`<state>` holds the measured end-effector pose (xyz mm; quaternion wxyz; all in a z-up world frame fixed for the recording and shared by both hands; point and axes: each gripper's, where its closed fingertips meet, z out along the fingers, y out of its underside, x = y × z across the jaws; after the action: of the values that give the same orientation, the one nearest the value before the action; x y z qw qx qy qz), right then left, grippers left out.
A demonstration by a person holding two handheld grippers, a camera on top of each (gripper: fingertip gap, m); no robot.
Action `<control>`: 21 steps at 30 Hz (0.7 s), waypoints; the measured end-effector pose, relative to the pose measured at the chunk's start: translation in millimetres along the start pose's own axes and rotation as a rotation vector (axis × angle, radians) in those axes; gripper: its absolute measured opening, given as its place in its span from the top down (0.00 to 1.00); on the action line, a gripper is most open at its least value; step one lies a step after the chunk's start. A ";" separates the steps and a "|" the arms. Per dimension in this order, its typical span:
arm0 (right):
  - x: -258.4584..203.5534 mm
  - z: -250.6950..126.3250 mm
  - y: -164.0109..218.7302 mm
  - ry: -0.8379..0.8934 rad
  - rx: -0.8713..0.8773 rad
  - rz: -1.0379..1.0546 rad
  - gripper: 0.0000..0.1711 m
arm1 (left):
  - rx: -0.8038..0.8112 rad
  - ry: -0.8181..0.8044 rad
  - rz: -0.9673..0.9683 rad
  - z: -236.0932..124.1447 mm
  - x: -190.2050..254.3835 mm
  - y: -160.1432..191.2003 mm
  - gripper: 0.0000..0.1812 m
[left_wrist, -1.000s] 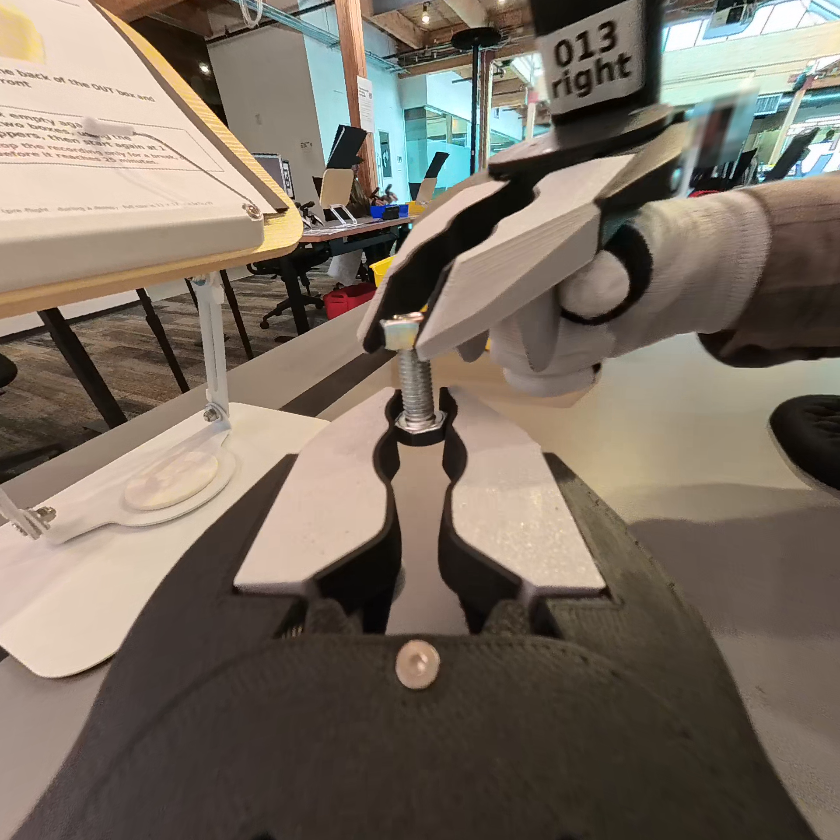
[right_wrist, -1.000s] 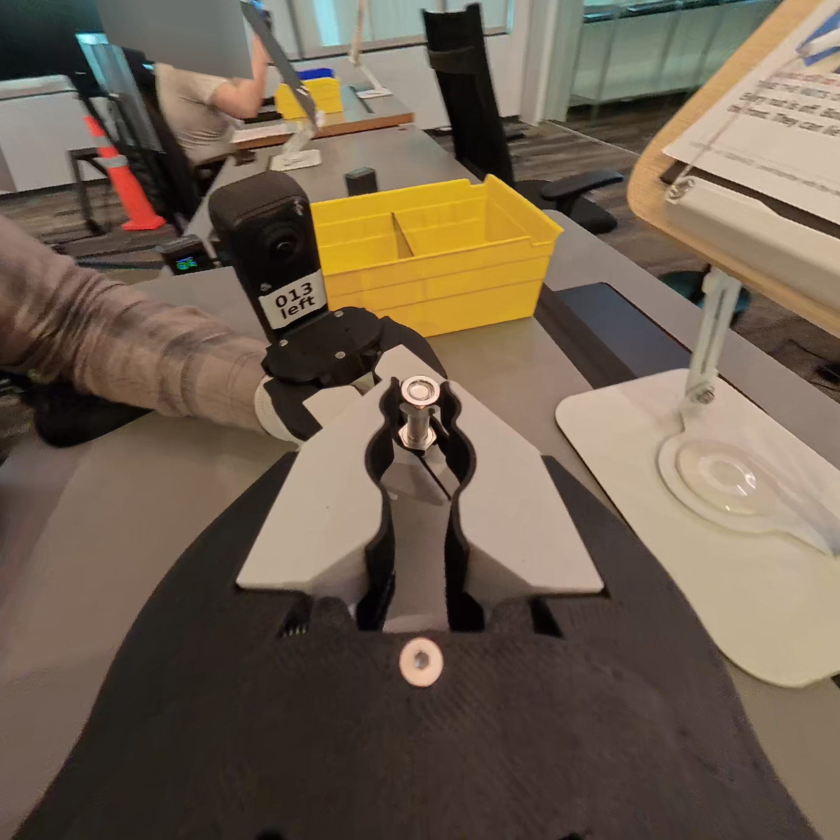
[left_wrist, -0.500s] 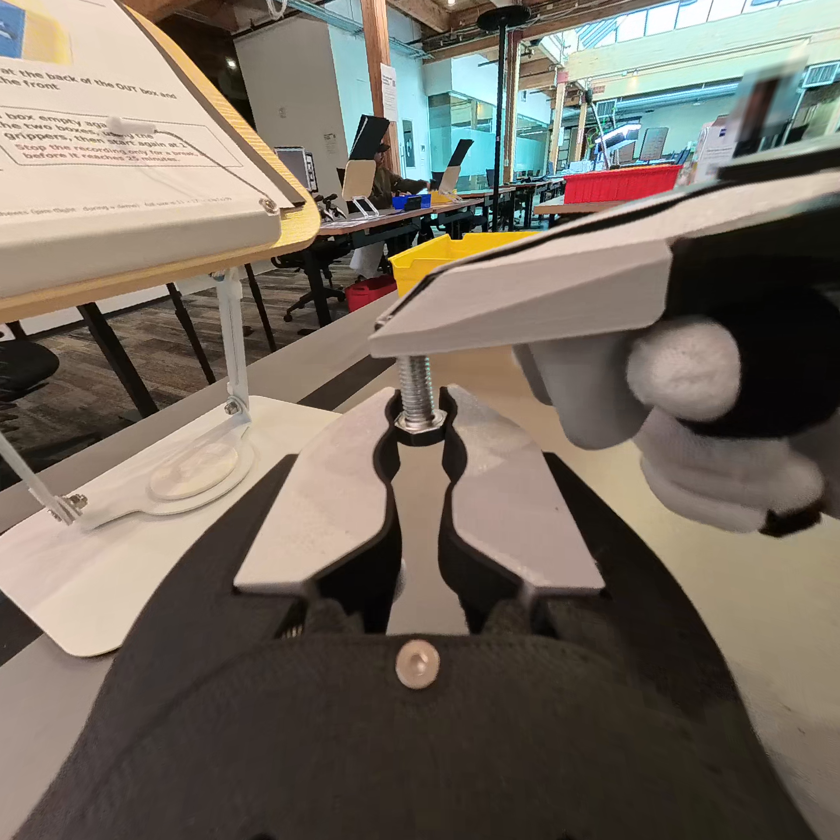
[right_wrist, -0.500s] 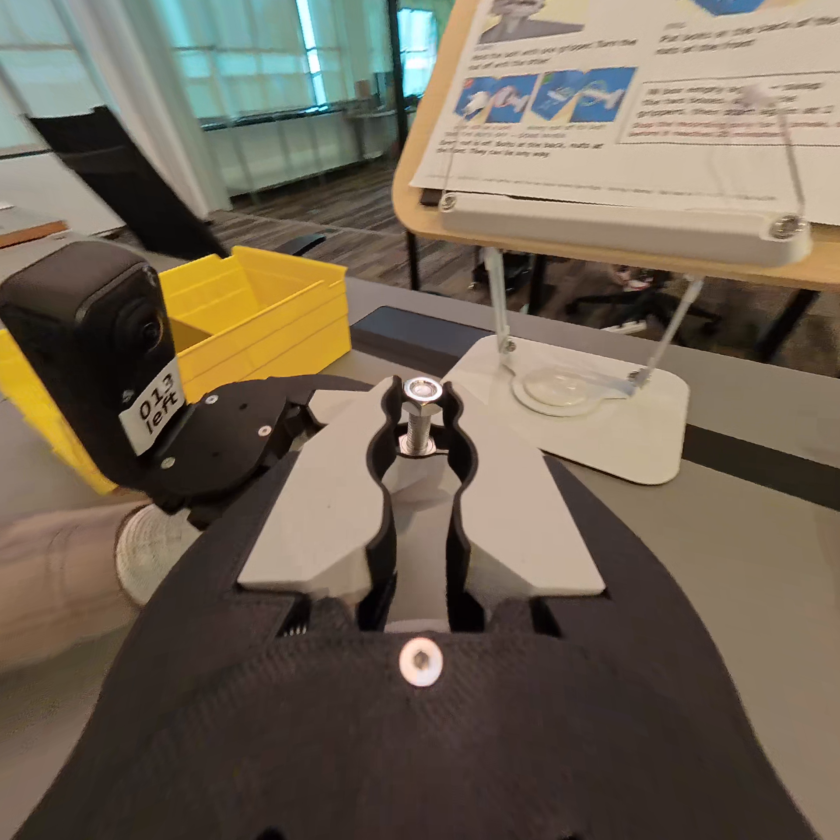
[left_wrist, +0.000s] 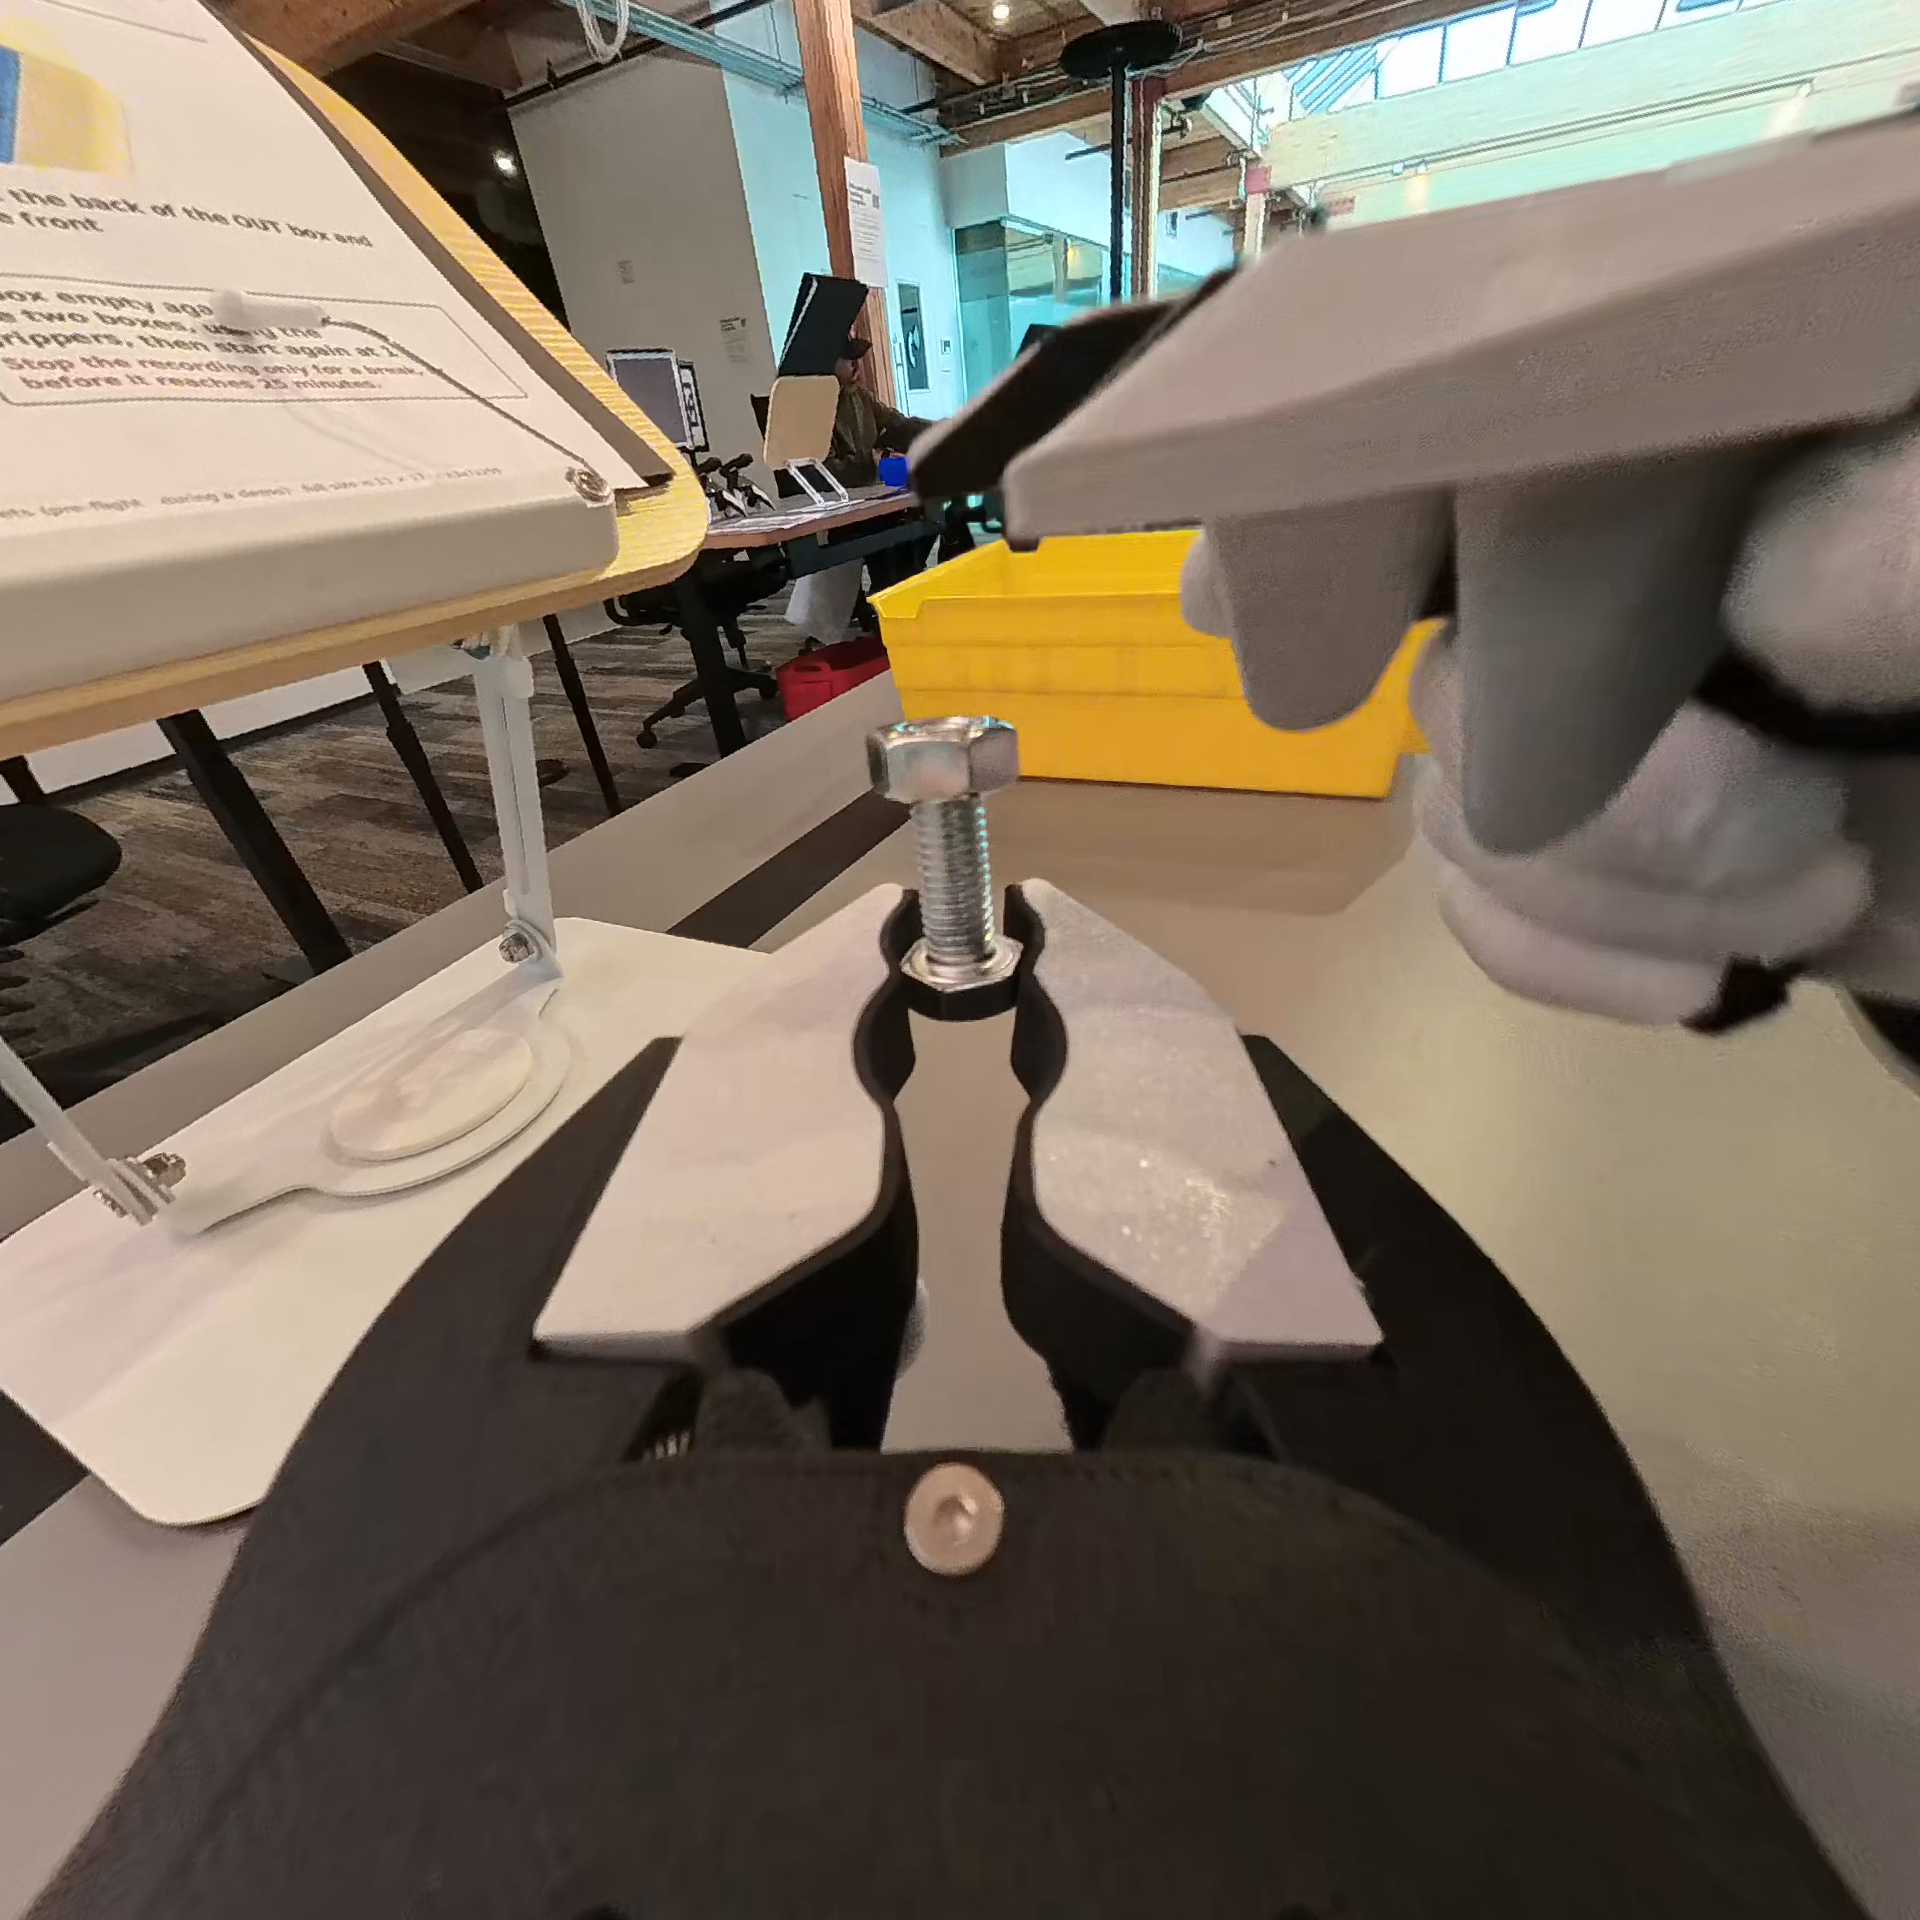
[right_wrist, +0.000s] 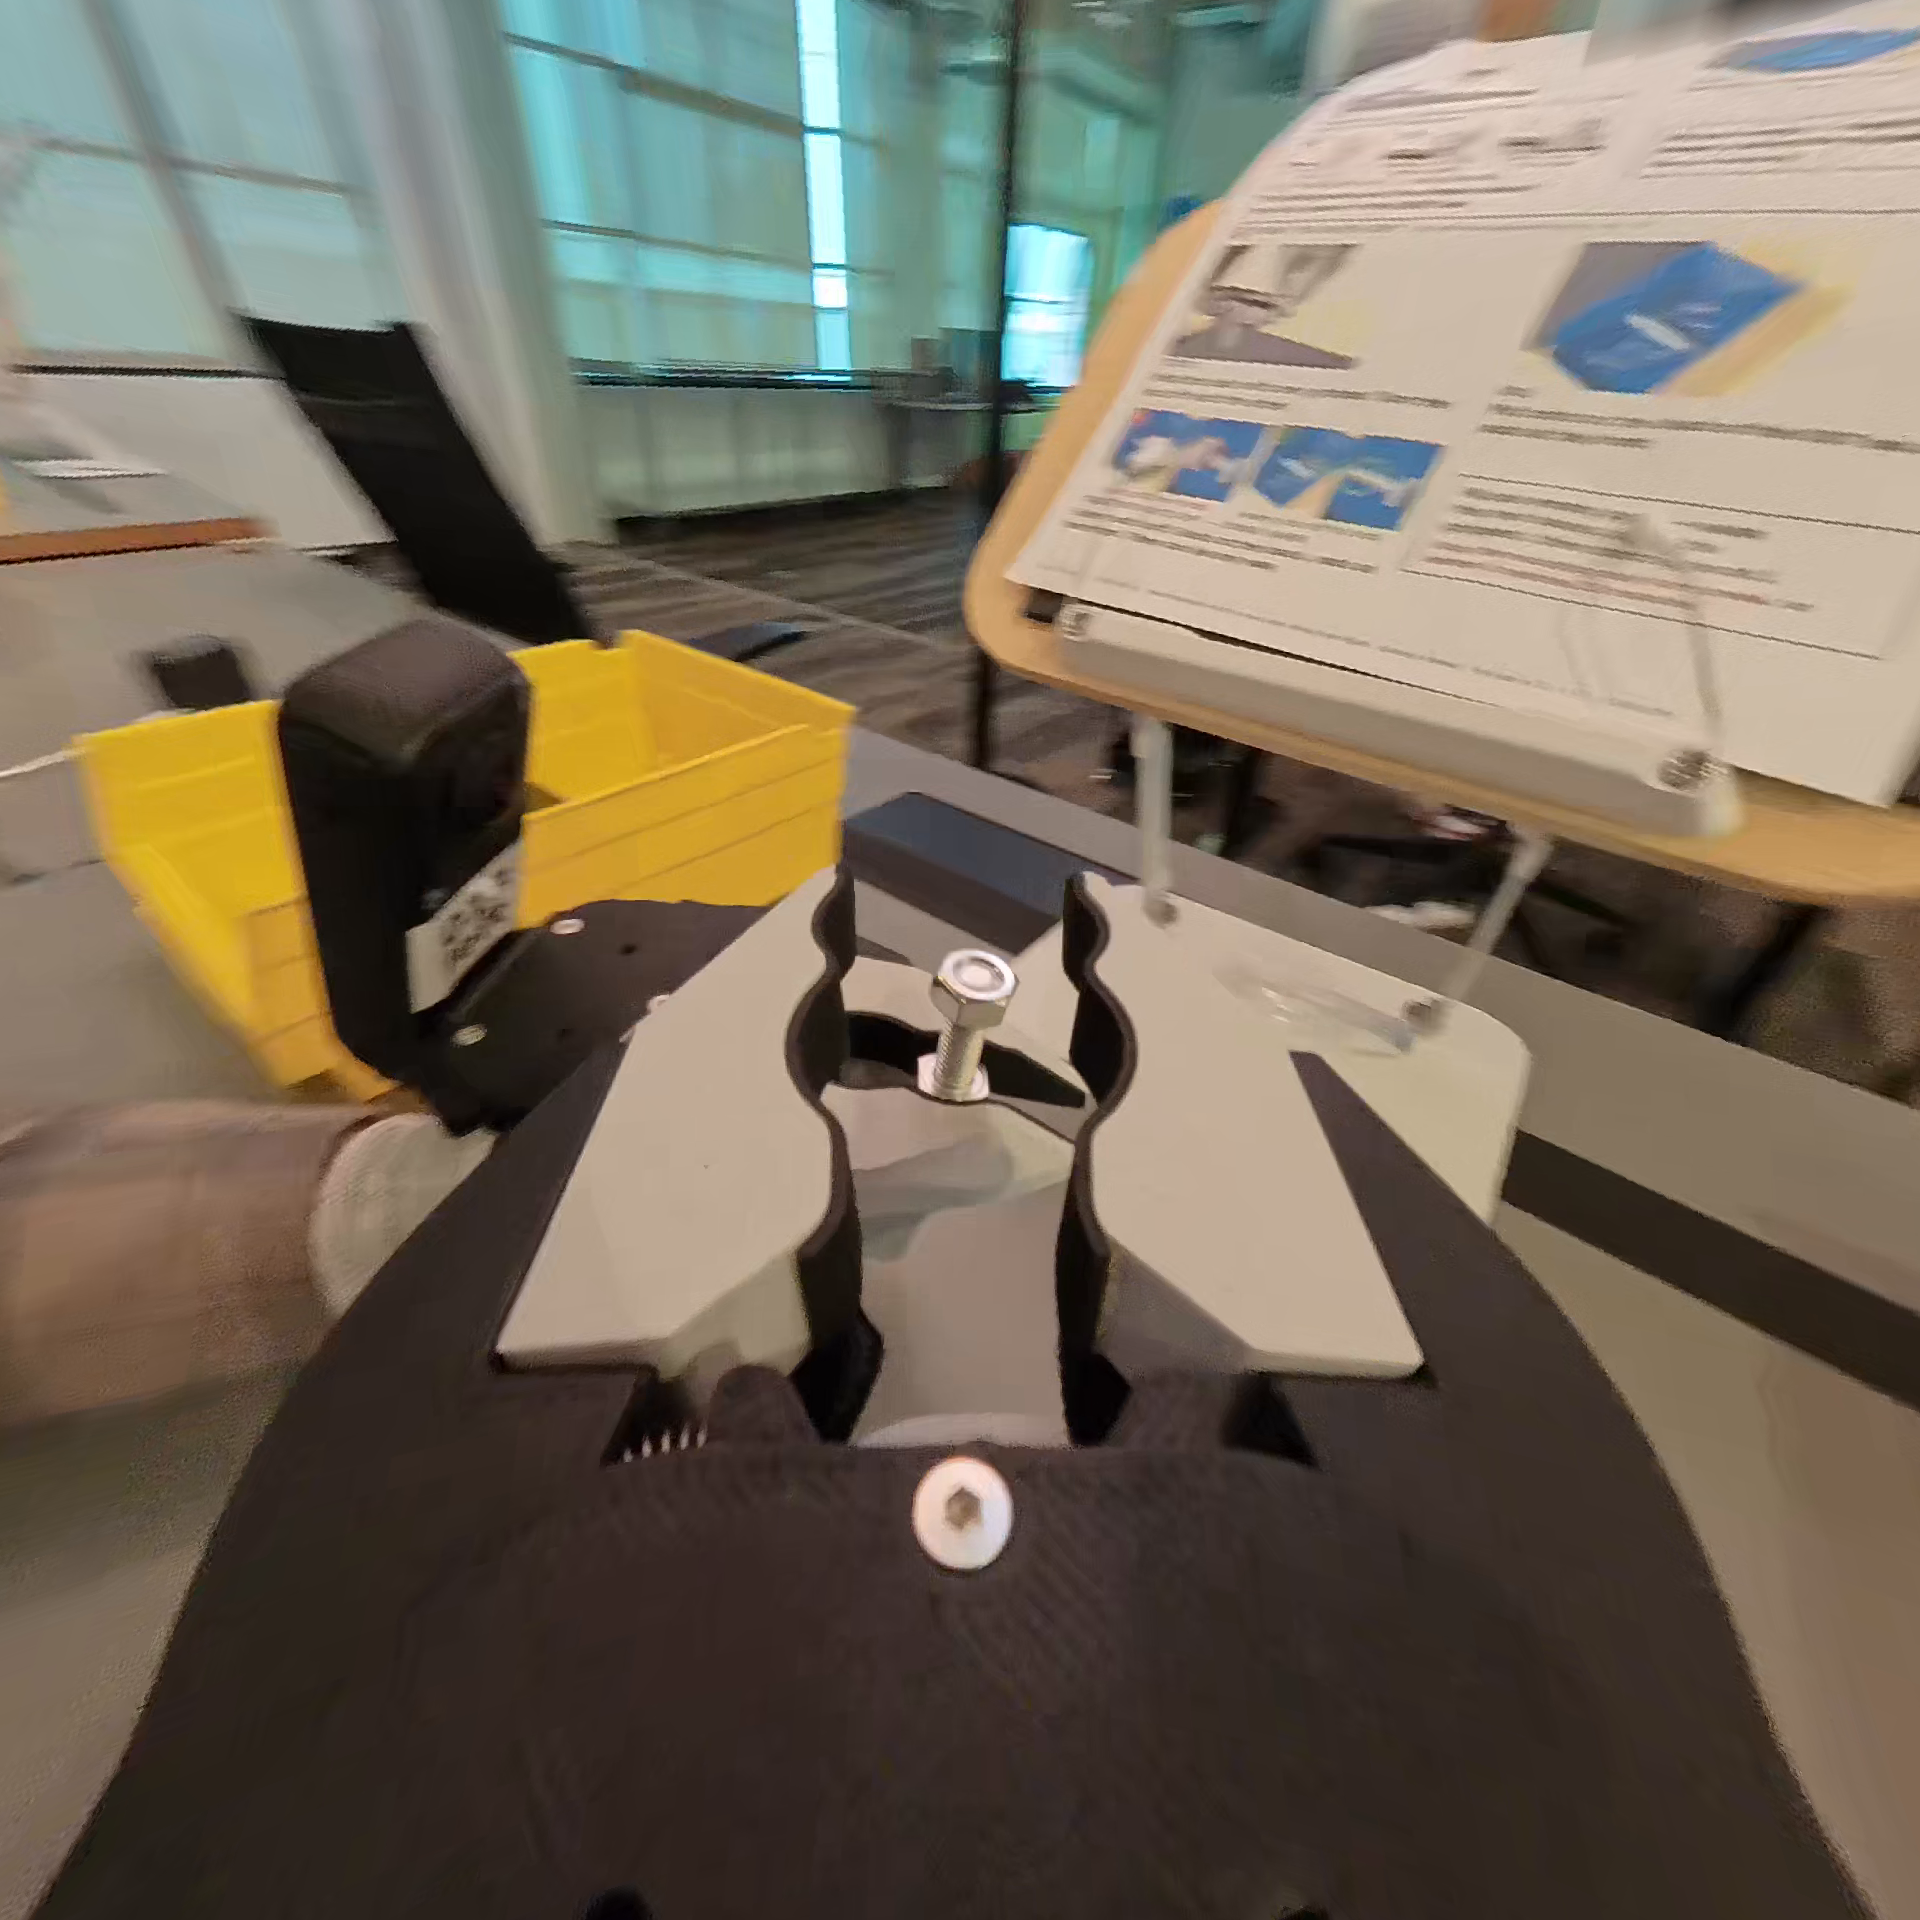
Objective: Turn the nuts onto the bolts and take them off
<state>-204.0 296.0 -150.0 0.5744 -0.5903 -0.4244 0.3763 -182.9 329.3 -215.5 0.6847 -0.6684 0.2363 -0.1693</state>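
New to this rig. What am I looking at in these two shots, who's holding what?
No robot: a person holds two handheld grippers, each carrying a camera that looks along its fingers. In the left wrist view, the left gripper is shut on the nut, bolt standing head-up. In the right wrist view, the right gripper is open above the bolt head, gripping nothing. On the grey table: a yellow bin and a white stand carrying an instruction sheet.
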 end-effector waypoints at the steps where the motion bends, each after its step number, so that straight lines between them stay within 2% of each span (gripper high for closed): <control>1: 0.3 -1.4 -2.0 -0.077 -0.014 0.006 0.78 | 0.001 0.002 -0.002 -0.1 0.0 -0.1 0.92; 4: -3.0 -8.4 -5.6 -0.357 -0.045 -0.020 0.77 | 0.006 0.011 -0.007 -0.5 0.3 -0.6 0.92; 12: -4.2 -13.1 4.3 -0.876 -0.020 -0.003 0.79 | 0.014 0.038 -0.014 -1.0 2.5 -1.5 0.92; 15: -9.0 -10.9 17.6 -0.986 -0.059 -0.038 0.80 | 0.016 0.042 -0.023 -1.3 2.0 -1.7 0.92; 21: -2.2 -0.4 22.4 -1.057 -0.030 -0.002 0.80 | 0.015 0.048 -0.028 -0.9 2.1 -1.5 0.92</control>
<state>-202.8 294.3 -172.4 0.2739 -0.3280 -0.6618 0.6160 -181.5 327.3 -214.2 0.6812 -0.6623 0.2421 -0.1965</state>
